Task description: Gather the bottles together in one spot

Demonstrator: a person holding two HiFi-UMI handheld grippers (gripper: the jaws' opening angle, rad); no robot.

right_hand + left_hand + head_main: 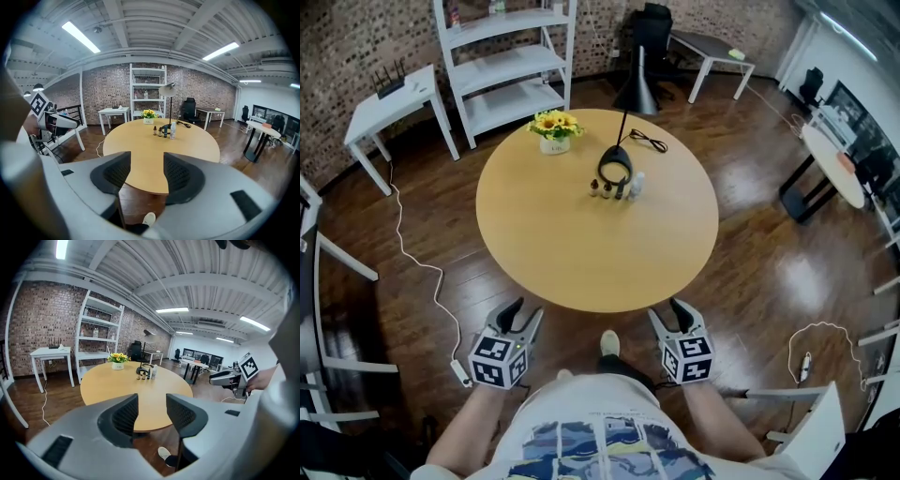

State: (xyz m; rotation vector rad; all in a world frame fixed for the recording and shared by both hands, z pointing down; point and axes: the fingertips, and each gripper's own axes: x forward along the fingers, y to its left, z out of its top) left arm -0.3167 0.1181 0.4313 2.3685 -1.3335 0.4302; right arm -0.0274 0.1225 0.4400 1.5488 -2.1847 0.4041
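4 bottles [616, 189] stand close together far across the bench [581, 253], beside the lamp [636, 86]. They look light and tippy; grip mid-body. Left gripper [527, 309] and right gripper [666, 311]: jaws apart, empty.

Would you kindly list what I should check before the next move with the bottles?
1. Left tongs open and empty: ok.
2. Right tongs open and empty: ok.
3. Bottles upright in one cluster: ok.
4. No stray bottle elsewhere on the table: ok.
5. Clearance from the lamp base just behind the bottles: cannot tell.
6. Tongs near the bottles: not ok, both are at the table's near edge.
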